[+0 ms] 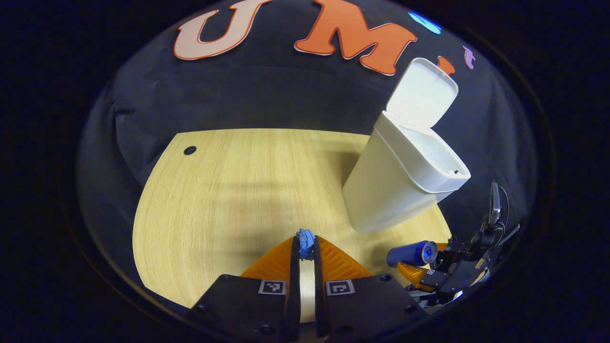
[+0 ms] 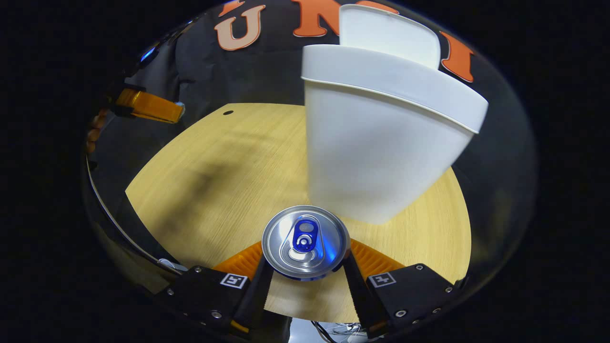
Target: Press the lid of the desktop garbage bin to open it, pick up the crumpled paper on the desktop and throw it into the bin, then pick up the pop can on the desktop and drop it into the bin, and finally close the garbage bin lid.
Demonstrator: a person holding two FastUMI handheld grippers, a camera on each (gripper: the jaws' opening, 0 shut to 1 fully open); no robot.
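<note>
Presently, one desktop garbage bin stands upright on the wooden desk, toward its far side, with its lid raised and tilted back so the mouth is exposed. In the right gripper view the same bin rises directly ahead, its lid visible behind the rim.

One crumpled paper, blue, is counted. It sits pinched between the jaws of the left gripper, whose two fingers are drawn nearly together on it, above the near part of the desk and well apart from the bin.

One pop can, blue with a silver top, is counted. The jaws of the right gripper are clamped on its sides, one finger on each flank. The right gripper view presents the can end-on, showing the top and pull tab. The left gripper view presents the can from the side, lying roughly level in that gripper, just beside the bin's base.

The right gripper view also shows the left gripper at far left, off the desk's edge. One small dark hole marks the desk's far corner.
</note>
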